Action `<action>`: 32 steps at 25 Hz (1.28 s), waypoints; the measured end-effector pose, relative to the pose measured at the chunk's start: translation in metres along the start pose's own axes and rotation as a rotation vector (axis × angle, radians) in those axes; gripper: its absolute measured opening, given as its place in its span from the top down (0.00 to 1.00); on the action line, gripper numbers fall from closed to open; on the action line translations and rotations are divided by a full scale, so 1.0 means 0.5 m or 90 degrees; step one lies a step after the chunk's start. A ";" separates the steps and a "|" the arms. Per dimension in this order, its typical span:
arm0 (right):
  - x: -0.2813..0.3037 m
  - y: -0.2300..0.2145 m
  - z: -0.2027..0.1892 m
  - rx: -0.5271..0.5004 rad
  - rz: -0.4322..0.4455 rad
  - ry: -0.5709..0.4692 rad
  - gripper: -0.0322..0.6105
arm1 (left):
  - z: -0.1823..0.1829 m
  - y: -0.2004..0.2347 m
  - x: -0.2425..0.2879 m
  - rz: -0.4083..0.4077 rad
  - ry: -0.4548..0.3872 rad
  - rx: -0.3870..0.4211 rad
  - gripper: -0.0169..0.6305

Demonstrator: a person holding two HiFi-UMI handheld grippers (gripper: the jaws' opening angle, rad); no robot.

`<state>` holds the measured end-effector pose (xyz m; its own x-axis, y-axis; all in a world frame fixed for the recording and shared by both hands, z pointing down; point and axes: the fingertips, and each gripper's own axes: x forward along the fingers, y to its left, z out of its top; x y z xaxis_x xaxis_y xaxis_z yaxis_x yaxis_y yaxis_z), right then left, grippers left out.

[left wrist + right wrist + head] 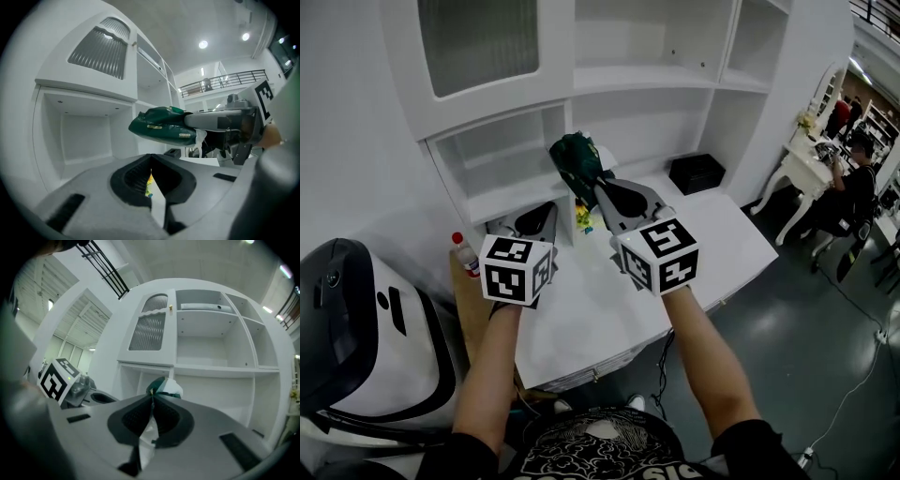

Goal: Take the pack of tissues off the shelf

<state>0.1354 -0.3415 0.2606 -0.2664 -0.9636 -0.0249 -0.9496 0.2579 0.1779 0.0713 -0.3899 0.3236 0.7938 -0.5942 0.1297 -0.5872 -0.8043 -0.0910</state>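
The right claw is clamped shut on one end of the pack of tissues. In the right gripper view a strip of the pack's white wrapper runs down the slit between the pressed jaws, and the green and white body bulges just past the tips. The pack is dark green and hangs in the air, clear of the shelf. It is above the back edge of the table, in front of the upright that divides the two lowest open compartments. From the left gripper view it juts out sideways from the right claw's tips, roughly level, touching nothing else.

The left claw hovers just beside it on the left, lower, at the mouth of the lower left compartment. Its jaws meet at the tips and grip nothing. A sliver of something yellow shows through the slit behind them, and it seems to be the small colourful item under the pack in the head view.

A black box sits at the table's back right, against the shelf. A bottle with a red cap stands just past the table's left edge. A ribbed glass door closes the upper left compartment.
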 end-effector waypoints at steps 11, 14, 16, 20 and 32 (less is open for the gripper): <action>-0.106 -0.154 -0.066 0.050 -0.101 0.027 0.94 | 0.018 -0.124 0.082 -0.047 0.003 0.013 0.96; -0.133 -0.196 -0.089 0.060 -0.132 0.043 0.94 | 0.025 -0.163 0.110 -0.066 -0.001 0.016 0.96; -0.147 -0.221 -0.104 0.067 -0.153 0.051 0.94 | 0.030 -0.185 0.128 -0.080 -0.003 0.018 0.96; -0.181 -0.263 -0.134 0.079 -0.190 0.066 0.94 | 0.033 -0.225 0.153 -0.101 -0.004 0.022 0.96; -0.201 -0.296 -0.167 0.080 -0.223 0.088 0.94 | 0.036 -0.256 0.190 -0.130 -0.006 0.028 0.96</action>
<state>0.3167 -0.2889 0.3188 0.0935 -0.9931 0.0709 -0.9942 -0.0894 0.0595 0.2246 -0.3437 0.3300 0.8972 -0.4189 0.1401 -0.4070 -0.9072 -0.1064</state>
